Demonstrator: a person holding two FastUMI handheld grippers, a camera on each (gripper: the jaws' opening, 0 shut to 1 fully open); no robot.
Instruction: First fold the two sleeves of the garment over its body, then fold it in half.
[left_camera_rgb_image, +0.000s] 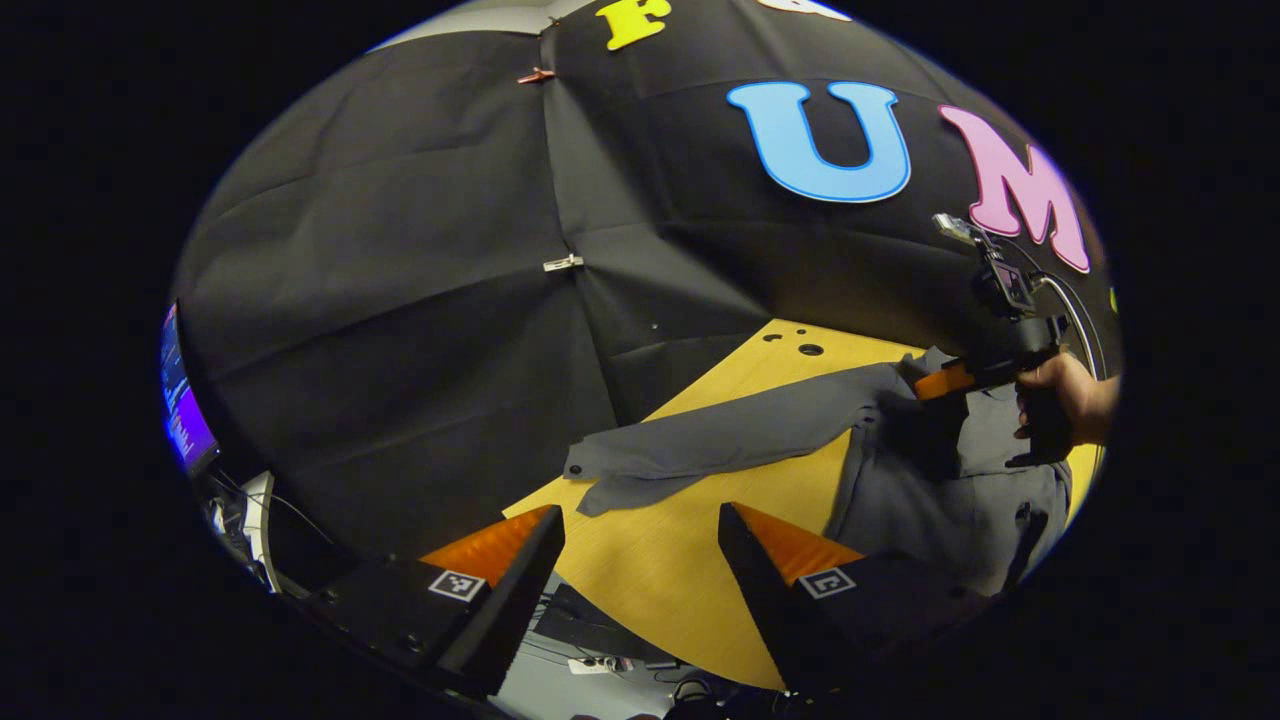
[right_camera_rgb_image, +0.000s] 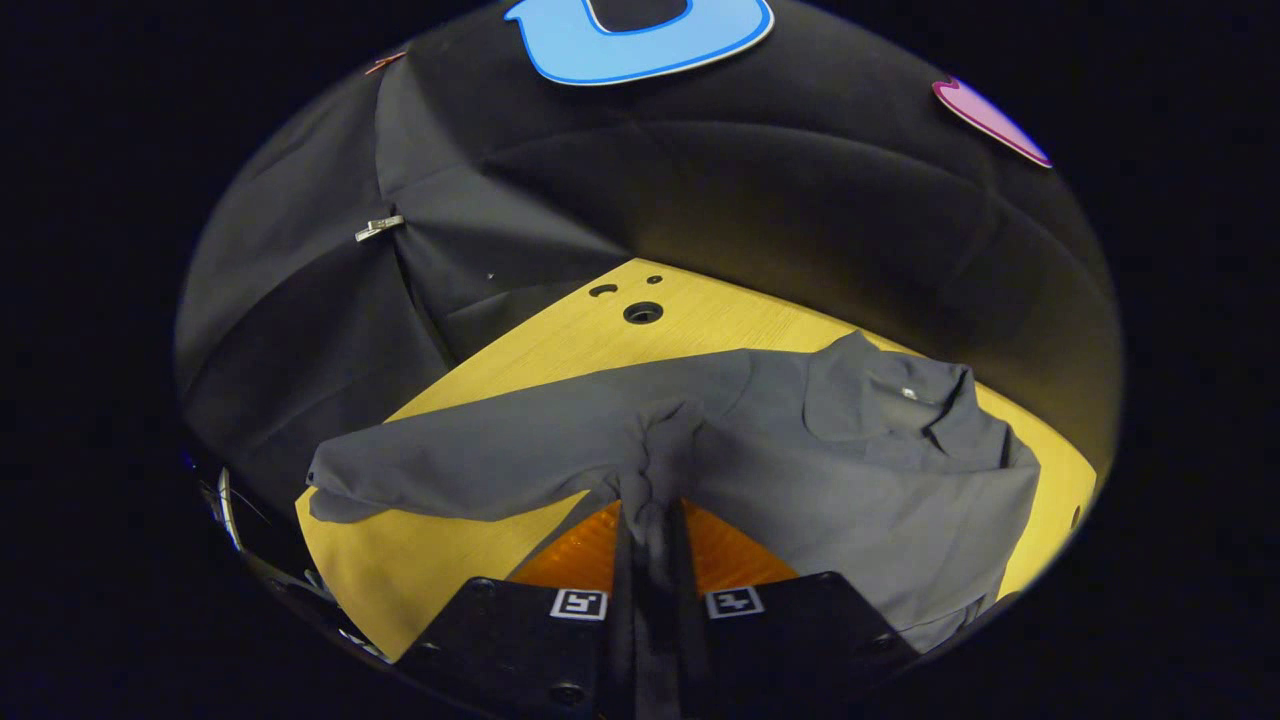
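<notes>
1. Left gripper view: the left tongs (left_camera_rgb_image: 640, 560) show at the bottom with their two black and orange fingers spread wide apart and nothing between them. They hang above the near edge of a yellow wooden table (left_camera_rgb_image: 680, 560).
2. Left gripper view: a dark grey garment (left_camera_rgb_image: 900, 470) lies on the table, its body bunched at the right. One long sleeve (left_camera_rgb_image: 700, 440) stretches flat to the left across the wood, and its cuff ends just beyond the left tongs.
3. Left gripper view: farther off at the right, a hand (left_camera_rgb_image: 1075, 400) holds the right tongs (left_camera_rgb_image: 935, 385), which press into the garment near its upper part.
4. Left gripper view: a lit screen (left_camera_rgb_image: 183, 405) stands at the far left, beside the black cloth wall (left_camera_rgb_image: 400, 300).
5. Right gripper view: the right tongs (right_camera_rgb_image: 650, 540) are closed tight on a pinched ridge of the garment (right_camera_rgb_image: 850, 470), with grey cloth squeezed between both fingers.
6. Right gripper view: the garment spreads over the table (right_camera_rgb_image: 420, 570), its collar (right_camera_rgb_image: 930, 405) at the upper right. The sleeve (right_camera_rgb_image: 480, 460) runs out to the left and ends near the table's corner.
7. Right gripper view: round holes (right_camera_rgb_image: 642, 312) sit in the table's far part, well apart from the cloth.
</notes>
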